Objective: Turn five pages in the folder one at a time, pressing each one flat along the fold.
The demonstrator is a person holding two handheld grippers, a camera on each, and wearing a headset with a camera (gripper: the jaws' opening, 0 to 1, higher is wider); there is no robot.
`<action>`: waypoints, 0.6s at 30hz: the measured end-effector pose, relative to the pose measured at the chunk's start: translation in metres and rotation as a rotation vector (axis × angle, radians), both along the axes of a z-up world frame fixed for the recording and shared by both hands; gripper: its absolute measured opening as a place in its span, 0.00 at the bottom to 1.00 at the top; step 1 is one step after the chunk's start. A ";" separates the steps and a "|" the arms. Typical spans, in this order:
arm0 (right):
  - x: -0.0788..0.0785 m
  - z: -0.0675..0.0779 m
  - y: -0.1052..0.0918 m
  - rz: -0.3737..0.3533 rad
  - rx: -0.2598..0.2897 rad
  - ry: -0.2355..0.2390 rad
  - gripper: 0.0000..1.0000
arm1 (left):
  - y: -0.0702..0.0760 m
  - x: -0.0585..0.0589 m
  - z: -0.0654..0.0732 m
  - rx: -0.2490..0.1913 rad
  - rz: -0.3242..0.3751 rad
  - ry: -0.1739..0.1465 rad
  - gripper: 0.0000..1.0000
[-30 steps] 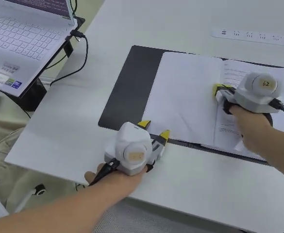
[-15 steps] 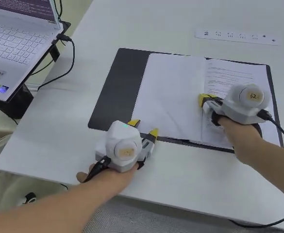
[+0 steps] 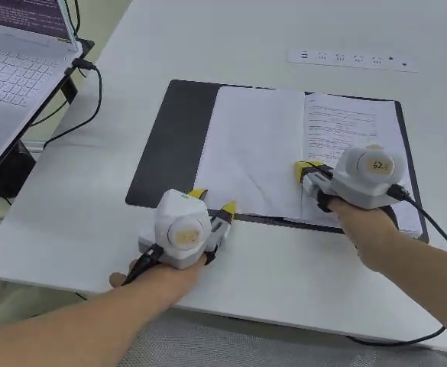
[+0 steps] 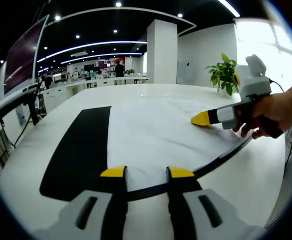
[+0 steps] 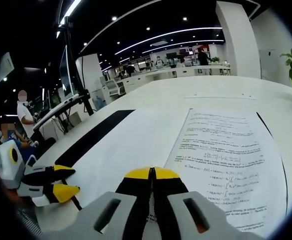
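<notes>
The black folder (image 3: 170, 138) lies open on the white table. A blank white page (image 3: 250, 149) lies over its left half and a printed page (image 3: 349, 126) over its right. My right gripper (image 3: 307, 170) is shut, its yellow tips down on the paper at the fold, near the lower part of the printed page (image 5: 225, 155). My left gripper (image 3: 212, 200) stands open at the folder's near edge, its jaws (image 4: 146, 172) empty and pointing over the blank page (image 4: 146, 135). In the left gripper view the right gripper (image 4: 205, 118) comes in from the right.
An open laptop (image 3: 13, 53) on a stand sits at the far left, with a black cable (image 3: 93, 92) trailing toward the folder. A white power strip (image 3: 353, 59) lies behind the folder. The table's near edge (image 3: 284, 310) runs under my forearms.
The right gripper, still shut, has slid along the fold toward the folder's near edge. The left gripper has stayed open at the near edge. The head camera has shifted.
</notes>
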State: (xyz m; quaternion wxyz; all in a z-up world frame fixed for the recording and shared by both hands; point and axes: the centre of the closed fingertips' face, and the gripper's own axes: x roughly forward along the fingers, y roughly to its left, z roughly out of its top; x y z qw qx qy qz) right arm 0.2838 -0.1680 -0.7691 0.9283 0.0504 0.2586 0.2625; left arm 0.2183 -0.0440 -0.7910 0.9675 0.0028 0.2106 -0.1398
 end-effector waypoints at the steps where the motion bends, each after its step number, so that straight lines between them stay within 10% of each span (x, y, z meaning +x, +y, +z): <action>1: -0.002 0.000 0.000 0.002 0.001 0.003 0.00 | 0.000 0.000 0.000 0.001 -0.001 -0.001 0.30; 18: -0.044 -0.009 -0.003 0.063 -0.006 0.033 0.00 | 0.000 -0.001 0.004 0.001 -0.005 -0.005 0.30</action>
